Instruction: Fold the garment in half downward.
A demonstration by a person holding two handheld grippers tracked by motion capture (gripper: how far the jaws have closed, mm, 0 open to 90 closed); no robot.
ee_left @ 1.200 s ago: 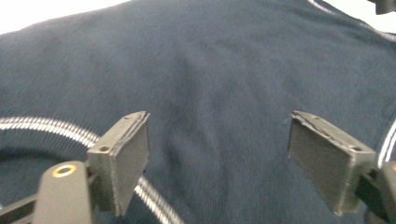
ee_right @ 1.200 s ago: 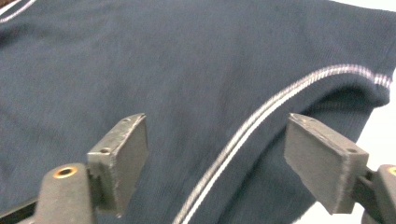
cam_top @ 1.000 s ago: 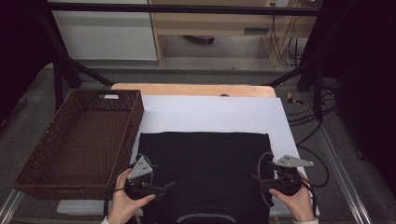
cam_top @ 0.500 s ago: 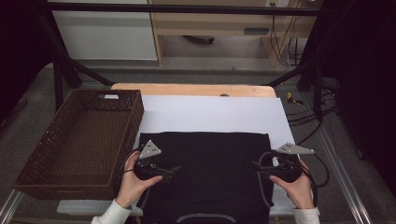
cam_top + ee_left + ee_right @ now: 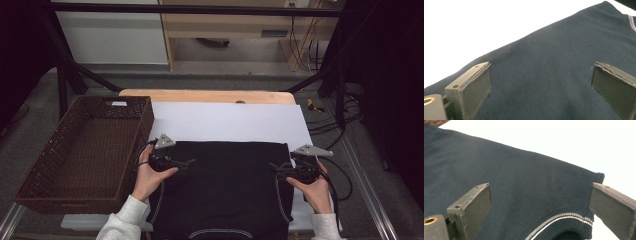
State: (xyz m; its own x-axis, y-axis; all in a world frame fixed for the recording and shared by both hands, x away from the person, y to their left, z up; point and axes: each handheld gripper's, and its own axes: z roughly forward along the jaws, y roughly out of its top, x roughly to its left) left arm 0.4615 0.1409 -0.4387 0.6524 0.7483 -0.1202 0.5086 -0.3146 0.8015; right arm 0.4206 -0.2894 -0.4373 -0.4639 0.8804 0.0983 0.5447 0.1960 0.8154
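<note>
Grippers wide open, left gripper, right gripper, above dark garment

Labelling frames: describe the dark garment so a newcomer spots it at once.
Find the white sheet covering the table, right of the brown wicker basket. On its near half, between the two hand-held grippers, lies the dark navy garment, spread flat. It alone is cloth, with a thin pale stripe edging its trim.

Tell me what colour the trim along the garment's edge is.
Pale grey-white stripes on the dark navy garment; the trim shows best in the right gripper view.
</note>
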